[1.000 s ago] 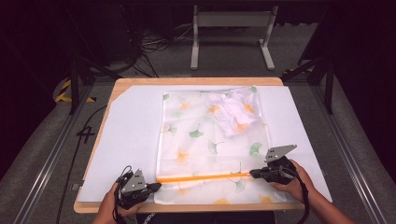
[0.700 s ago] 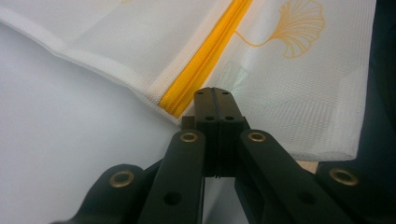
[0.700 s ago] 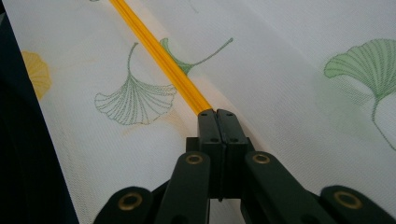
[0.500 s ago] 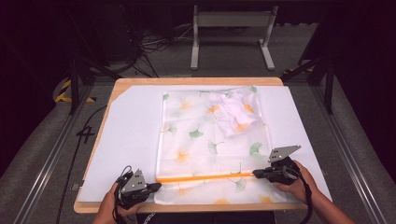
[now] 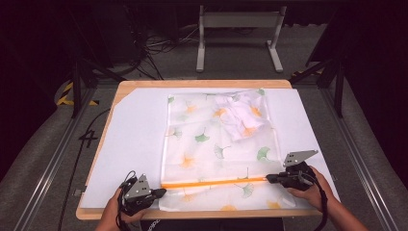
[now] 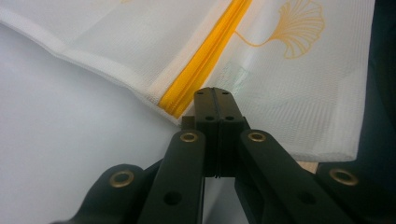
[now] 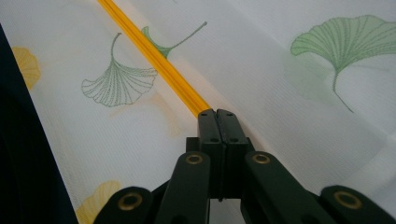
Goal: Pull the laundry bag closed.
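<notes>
I am holding my left tool (image 5: pixel 161 193) at the near left corner of the surface (image 5: pixel 192 84), its jaws pressed together at the left end of the yellow zipper (image 5: pixel 214 183). My right tool (image 5: pixel 269 178) is sitting toward the near right corner, jaws likewise together at the zipper's other end. From the gripper views I cannot tell whether either is pinching the zipper or only touching it.

The mesh laundry bag (image 5: pixel 216 144) is lying flat on a white sheet (image 5: pixel 134 139) in the middle of the surface, reaching to its near edge. The high view is showing a crumpled white garment (image 5: pixel 240 115) inside the bag toward the far right corner. The left gripper view is giving me the bag's stitched hem and corner close up, and the right gripper view the printed green and orange ginkgo leaves beside the zipper.
</notes>
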Tool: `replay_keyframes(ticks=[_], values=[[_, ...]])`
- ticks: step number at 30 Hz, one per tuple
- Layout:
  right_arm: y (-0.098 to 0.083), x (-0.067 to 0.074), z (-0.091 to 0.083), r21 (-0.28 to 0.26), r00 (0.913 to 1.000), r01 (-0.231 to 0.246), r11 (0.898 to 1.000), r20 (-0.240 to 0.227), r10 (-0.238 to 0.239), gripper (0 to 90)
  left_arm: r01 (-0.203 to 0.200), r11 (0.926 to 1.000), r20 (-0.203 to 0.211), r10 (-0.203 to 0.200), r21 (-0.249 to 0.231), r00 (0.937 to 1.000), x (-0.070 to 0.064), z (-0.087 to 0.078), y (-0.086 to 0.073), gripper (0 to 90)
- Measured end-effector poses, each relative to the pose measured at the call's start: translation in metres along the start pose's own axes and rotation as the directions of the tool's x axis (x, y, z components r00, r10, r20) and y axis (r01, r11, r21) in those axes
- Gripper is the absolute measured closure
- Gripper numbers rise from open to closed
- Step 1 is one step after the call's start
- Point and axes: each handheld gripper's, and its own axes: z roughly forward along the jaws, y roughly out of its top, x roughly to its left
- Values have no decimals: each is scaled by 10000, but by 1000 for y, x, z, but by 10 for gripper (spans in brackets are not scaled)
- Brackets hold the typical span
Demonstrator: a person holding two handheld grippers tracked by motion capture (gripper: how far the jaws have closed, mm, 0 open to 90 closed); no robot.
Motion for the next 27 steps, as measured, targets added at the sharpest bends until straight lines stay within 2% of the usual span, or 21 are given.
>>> replay_keyframes(ticks=[27], values=[[-10,-6,-11,-73,9994,-253,9997,251,255,900,11,10000,-1,-11,-5,10000,0,0,0,900]])
